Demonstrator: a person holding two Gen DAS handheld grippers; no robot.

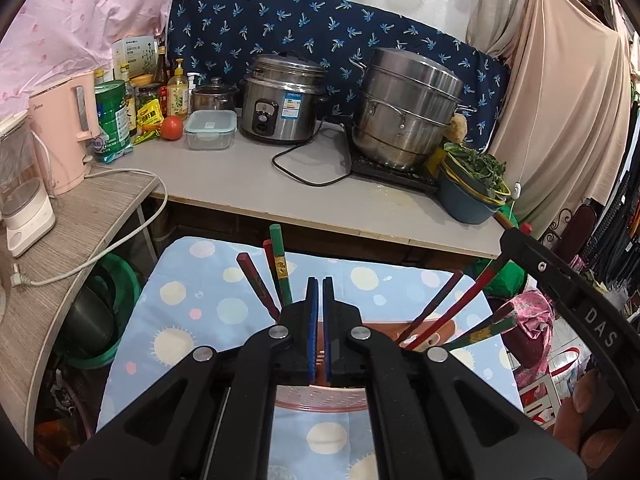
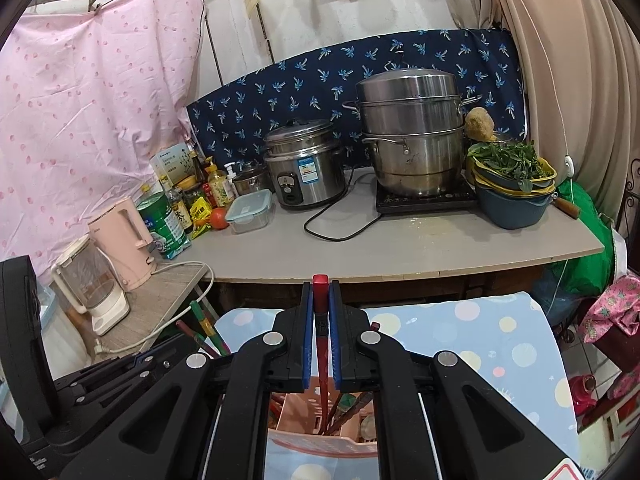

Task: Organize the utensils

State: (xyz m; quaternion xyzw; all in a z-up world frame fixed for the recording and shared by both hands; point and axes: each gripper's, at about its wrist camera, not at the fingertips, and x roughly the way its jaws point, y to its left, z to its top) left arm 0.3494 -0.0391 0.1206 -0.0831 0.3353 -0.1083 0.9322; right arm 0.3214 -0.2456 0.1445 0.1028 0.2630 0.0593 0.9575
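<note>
Black linkage arms of our two grippers fill the bottom of both wrist views. Beneath them we see a blue cloth [image 1: 224, 300] printed with pale dots and suns, spread over a low surface, and on it a pink perforated utensil holder [image 2: 304, 420] with a pink basket rim [image 1: 320, 402] nearer to us.

Beyond the cloth runs a grey worktop [image 1: 248, 176]. On it we see a rice cooker [image 1: 280, 100], a tall steel steamer pot [image 1: 404, 112] on a black hob, a blue basin of greens [image 1: 472, 184], a clear lidded box [image 1: 210, 130], a tomato [image 1: 172, 128] and a cluster of bottles and packets. A lower wood-grain shelf to the left carries a pink kettle [image 1: 66, 136] and a white blender [image 1: 24, 200]. A navy palm-print cloth [image 1: 304, 28] hangs behind the pots, a pink sheet [image 2: 92, 100] on the left and a beige curtain [image 2: 560, 80] on the right.

Our left gripper [image 1: 321, 284] has its blue-padded fingers pressed together with nothing between them. It hovers above the holder, with red and green chopsticks [image 1: 276, 272] sticking up just to its left and more fanning out to its right.

Our right gripper [image 2: 321, 288] is clamped on a single red chopstick [image 2: 321, 336], which stands between the fingers, its top poking above the tips and its lower end reaching down into the holder among the other chopsticks
</note>
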